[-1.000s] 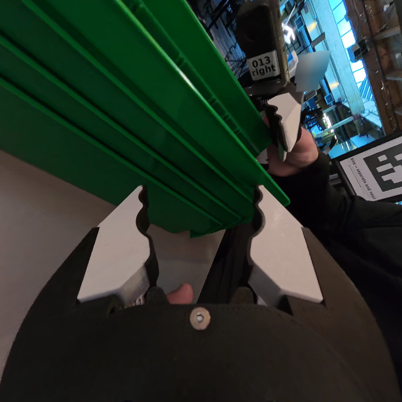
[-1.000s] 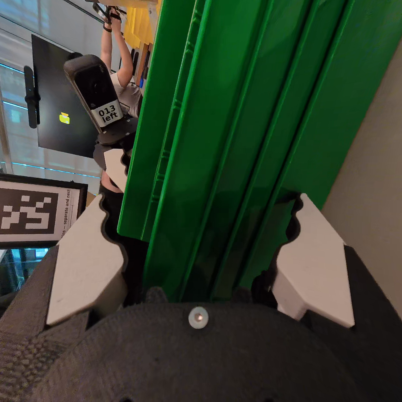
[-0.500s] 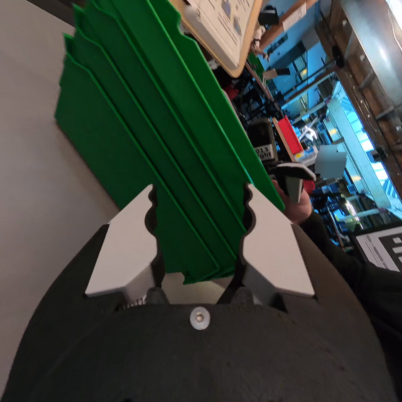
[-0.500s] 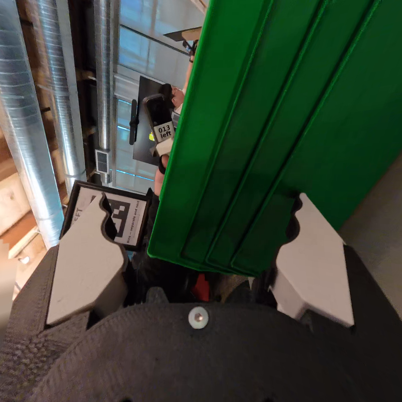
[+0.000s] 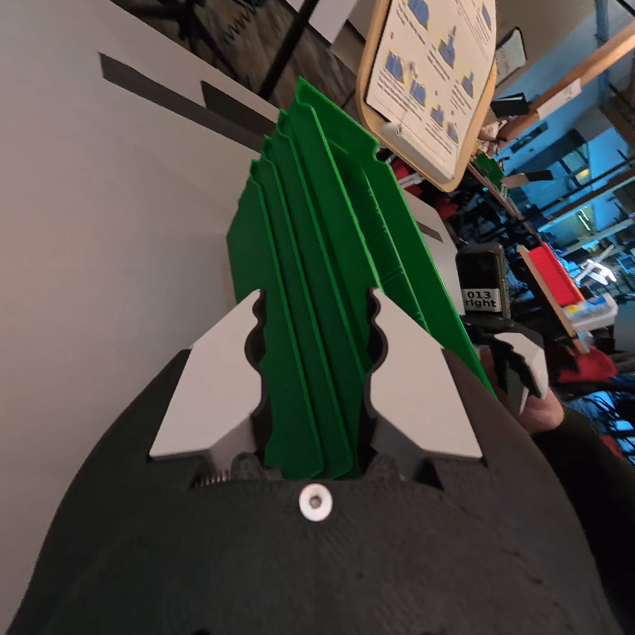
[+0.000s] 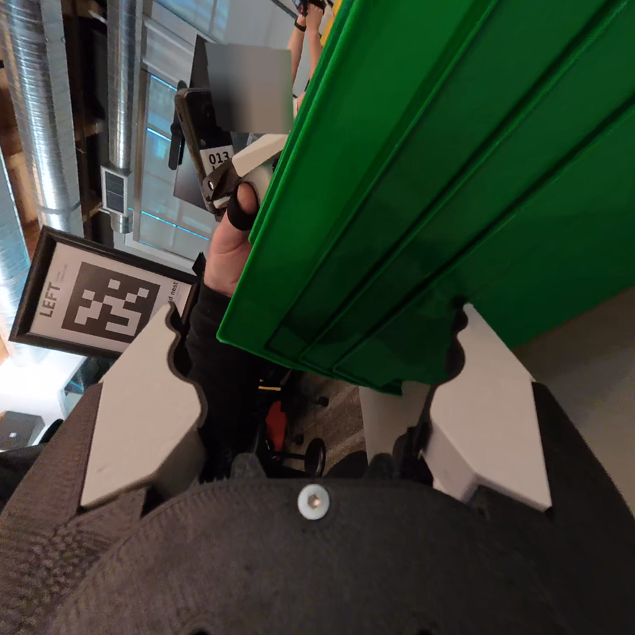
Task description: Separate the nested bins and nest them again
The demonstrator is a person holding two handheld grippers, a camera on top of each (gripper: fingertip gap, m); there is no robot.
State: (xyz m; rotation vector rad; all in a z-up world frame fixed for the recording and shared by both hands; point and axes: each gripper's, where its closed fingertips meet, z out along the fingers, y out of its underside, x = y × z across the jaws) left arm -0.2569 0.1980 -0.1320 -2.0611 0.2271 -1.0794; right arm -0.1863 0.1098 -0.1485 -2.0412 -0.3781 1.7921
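Observation:
A stack of nested green bins [image 5: 309, 261] is tilted on its side over the pale table [image 5: 103, 206]. My left gripper [image 5: 314, 295] is shut on the lower rims at the near end of the stack; the topmost bin's rim [image 5: 412, 275] lies outside, right of my right finger. In the right wrist view the bins [image 6: 446, 171] fill the upper right. My right gripper [image 6: 314, 309] is open wide and empty, with the stack's near corner just past its fingertips. The right gripper also shows in the left wrist view [image 5: 515, 371]. The left gripper shows at the far end in the right wrist view [image 6: 254, 161].
A framed sign with a black-and-white marker [image 6: 103, 299] stands left of the bins. A board with pictures [image 5: 429, 79] hangs beyond the table. Black tape strips [image 5: 144, 82] mark the table's far edge. A person's hand [image 6: 226, 261] holds the left gripper.
My left gripper moved onto the stack's end and closed around its lower rims. My right gripper, which had the stack between its fingers, drew back off the end and stays open.

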